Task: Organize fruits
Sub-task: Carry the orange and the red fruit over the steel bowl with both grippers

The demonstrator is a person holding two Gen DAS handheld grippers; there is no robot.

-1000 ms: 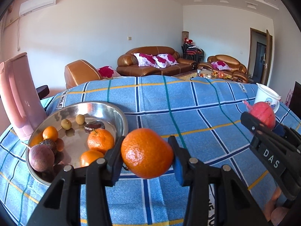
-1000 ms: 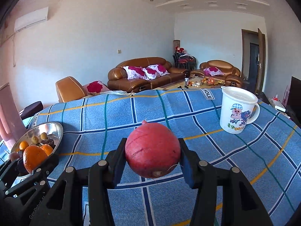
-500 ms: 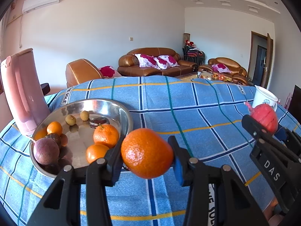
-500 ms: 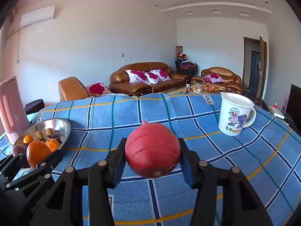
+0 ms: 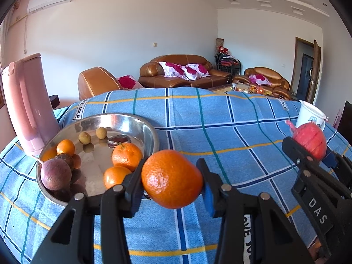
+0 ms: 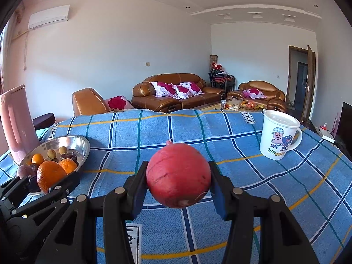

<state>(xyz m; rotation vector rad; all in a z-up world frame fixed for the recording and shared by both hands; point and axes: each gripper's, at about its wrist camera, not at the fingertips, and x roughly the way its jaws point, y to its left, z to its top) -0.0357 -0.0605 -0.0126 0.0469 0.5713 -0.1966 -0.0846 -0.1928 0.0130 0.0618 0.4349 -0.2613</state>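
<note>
While our left claw [image 5: 171,182] grips the orange [image 5: 171,178] and our right claw [image 6: 178,181] the pomegranate [image 6: 178,178] (both lifted), we judge the steel bowl [image 5: 151,136] comes next.

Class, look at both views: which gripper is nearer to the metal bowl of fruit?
Left. The left gripper, holding an orange, sits right at the metal bowl rim. The right gripper, holding a pomegranate, is farther right, over the cloth.

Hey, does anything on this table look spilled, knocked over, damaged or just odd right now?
Nothing stands out. The round steel bowl sits level with its fruit inside, the white cartoon mug and pink jug stand upright. The left gripper holds an intact orange, the right gripper an intact red pomegranate.
</note>
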